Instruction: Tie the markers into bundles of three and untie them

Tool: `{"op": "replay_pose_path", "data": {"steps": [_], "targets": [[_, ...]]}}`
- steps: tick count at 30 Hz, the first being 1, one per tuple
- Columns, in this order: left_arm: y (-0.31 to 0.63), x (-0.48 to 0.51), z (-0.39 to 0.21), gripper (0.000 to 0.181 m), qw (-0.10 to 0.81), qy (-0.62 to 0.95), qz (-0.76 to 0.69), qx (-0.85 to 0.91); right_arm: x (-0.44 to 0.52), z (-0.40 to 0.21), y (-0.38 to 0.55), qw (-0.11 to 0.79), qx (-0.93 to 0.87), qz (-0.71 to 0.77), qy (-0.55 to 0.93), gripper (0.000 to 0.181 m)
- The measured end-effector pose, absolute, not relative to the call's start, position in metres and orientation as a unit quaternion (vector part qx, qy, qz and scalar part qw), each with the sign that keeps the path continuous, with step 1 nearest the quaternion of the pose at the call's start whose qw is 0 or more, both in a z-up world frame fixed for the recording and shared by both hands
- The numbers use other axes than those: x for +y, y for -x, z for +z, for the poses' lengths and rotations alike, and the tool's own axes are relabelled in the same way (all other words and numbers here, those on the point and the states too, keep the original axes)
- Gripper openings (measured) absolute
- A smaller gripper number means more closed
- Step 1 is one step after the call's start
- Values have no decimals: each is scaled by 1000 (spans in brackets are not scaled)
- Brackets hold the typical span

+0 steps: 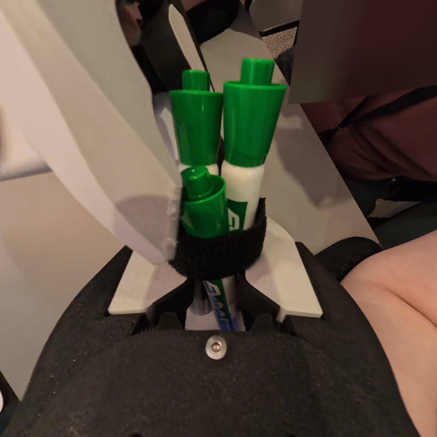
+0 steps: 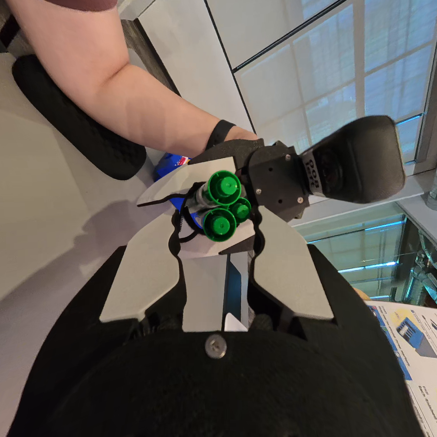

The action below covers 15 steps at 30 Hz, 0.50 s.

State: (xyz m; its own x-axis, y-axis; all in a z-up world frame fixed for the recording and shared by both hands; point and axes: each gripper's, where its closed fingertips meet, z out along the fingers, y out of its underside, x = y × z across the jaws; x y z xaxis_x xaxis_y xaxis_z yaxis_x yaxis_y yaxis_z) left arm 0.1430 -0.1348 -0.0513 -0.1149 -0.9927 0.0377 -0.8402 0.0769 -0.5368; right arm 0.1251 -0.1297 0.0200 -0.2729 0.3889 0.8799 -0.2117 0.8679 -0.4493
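Left tool (image 1: pixel 216 287): clamped on lower barrels of three green markers (image 1: pixel 227 142), just below black strap (image 1: pixel 218 254) wrapped round them. Bundle's long axis straight out along the fingers, caps pointing away. Right tool (image 2: pixel 216 233): spread wide, gripping nothing, facing the caps end-on; one finger (image 1: pixel 142 212) touching strap's left edge. Bundle held in air above the bench (image 2: pixel 35 212). Likely next: peeling strap.

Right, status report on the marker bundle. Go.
Left gripper shut on three green markers. Black strap wrapped round them. Right gripper open, at the cap ends. Nothing in the way.
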Motion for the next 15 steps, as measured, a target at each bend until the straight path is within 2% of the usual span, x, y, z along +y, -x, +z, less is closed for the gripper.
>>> {"op": "replay_pose_path", "data": {"steps": [5,15], "targets": [[-145,-137,-54,41,163,641,-222,717,-134,16,-125,595,-765,242,48,47],[-144,-138,-55,41,159,640,-219,719,-134,15,-125,592,-770,233,52,41]]}}
